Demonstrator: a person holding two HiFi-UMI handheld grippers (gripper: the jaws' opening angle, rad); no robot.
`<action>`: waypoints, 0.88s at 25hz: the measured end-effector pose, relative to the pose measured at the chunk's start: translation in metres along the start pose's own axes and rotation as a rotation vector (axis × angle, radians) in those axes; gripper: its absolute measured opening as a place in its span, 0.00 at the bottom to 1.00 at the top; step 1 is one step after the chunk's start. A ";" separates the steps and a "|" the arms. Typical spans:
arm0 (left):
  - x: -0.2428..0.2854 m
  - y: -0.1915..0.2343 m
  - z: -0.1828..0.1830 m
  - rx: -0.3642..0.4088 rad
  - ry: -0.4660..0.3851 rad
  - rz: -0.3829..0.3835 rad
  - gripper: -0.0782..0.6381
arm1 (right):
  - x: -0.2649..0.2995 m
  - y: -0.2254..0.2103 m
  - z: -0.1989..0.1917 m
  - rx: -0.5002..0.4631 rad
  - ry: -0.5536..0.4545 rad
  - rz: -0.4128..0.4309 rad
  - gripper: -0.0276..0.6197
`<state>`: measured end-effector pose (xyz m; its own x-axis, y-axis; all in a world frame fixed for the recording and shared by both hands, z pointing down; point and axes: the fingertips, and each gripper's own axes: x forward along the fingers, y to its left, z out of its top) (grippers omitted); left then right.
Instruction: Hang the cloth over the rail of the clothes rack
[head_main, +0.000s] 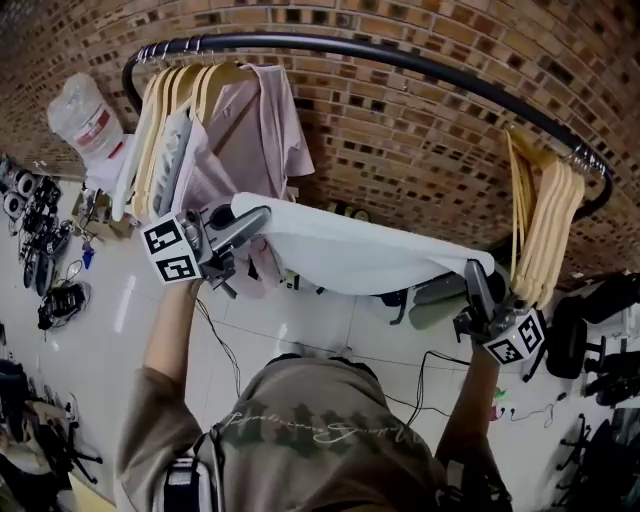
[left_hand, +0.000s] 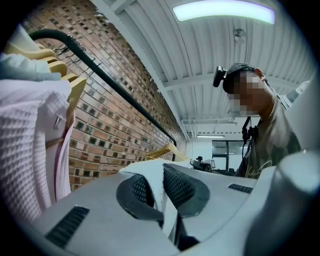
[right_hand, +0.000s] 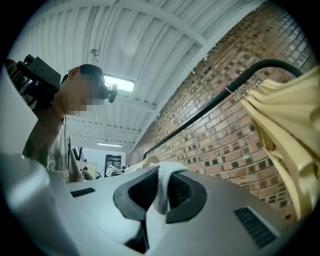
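Between left tongs (head_main: 262, 214), right tongs (head_main: 472, 269), cloth (head_main: 350, 250) pinched

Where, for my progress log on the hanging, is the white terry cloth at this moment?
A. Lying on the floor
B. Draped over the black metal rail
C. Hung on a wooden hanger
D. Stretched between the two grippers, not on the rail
D: the white terry cloth spans from the left gripper to the right gripper, each shut on one end, clear of the black metal rail.
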<state>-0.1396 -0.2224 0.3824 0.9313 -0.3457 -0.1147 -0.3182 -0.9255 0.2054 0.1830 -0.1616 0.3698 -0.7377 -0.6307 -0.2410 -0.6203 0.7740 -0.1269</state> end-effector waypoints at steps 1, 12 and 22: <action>0.001 0.002 0.004 0.011 -0.005 -0.005 0.13 | 0.003 -0.002 0.005 0.006 -0.014 0.018 0.08; 0.017 0.012 0.064 -0.024 -0.050 -0.077 0.13 | 0.028 -0.015 0.063 -0.073 -0.041 0.076 0.08; 0.026 0.012 0.121 -0.034 -0.090 -0.126 0.13 | 0.043 -0.010 0.115 -0.158 -0.042 0.129 0.08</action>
<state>-0.1404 -0.2613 0.2644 0.9433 -0.2408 -0.2284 -0.1920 -0.9573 0.2161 0.1879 -0.1902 0.2502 -0.8042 -0.5210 -0.2860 -0.5576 0.8279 0.0599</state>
